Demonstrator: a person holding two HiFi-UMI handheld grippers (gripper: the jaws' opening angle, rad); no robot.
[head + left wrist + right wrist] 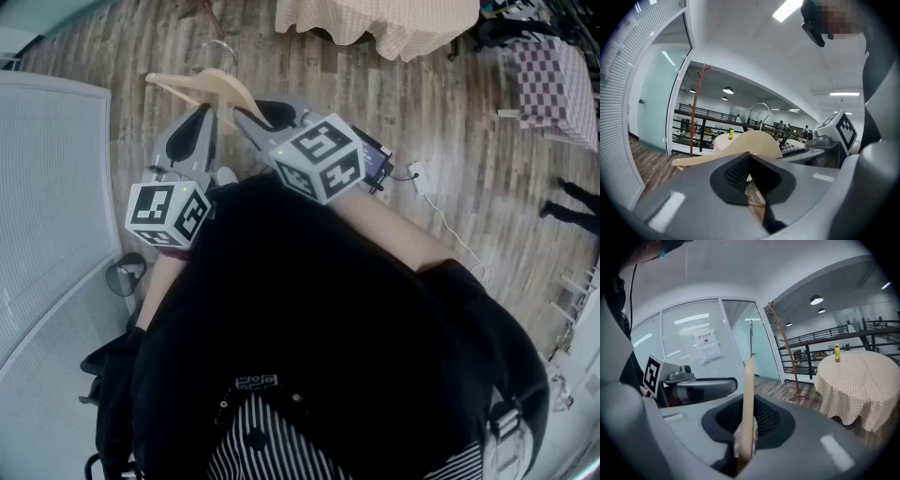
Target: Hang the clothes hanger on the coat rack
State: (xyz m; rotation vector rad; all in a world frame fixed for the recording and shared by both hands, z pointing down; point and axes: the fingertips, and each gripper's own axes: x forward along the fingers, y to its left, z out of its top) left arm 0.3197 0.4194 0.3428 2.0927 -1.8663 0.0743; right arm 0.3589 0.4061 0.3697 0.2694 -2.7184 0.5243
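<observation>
A pale wooden clothes hanger [211, 86] with a metal hook [223, 47] hangs over the plank floor in front of me. My right gripper [251, 114] is shut on its wooden body; in the right gripper view the hanger [748, 404] stands edge-on between the pads. My left gripper [199, 114] comes up from below. In the left gripper view its tips meet just under the hanger's shoulder [750, 140], and a thin wooden bar [757, 204] crosses between its jaws. The brown coat rack [693, 112] stands farther off by the glass wall and shows in the right gripper view as the coat rack [785, 352].
A round table with a checked cloth [853, 385] carries a yellow bottle [837, 352]; it sits right of the rack, before a black railing [820, 338]. A blind-covered glass partition [47, 187] runs along my left. A white cable [441, 220] lies on the floor.
</observation>
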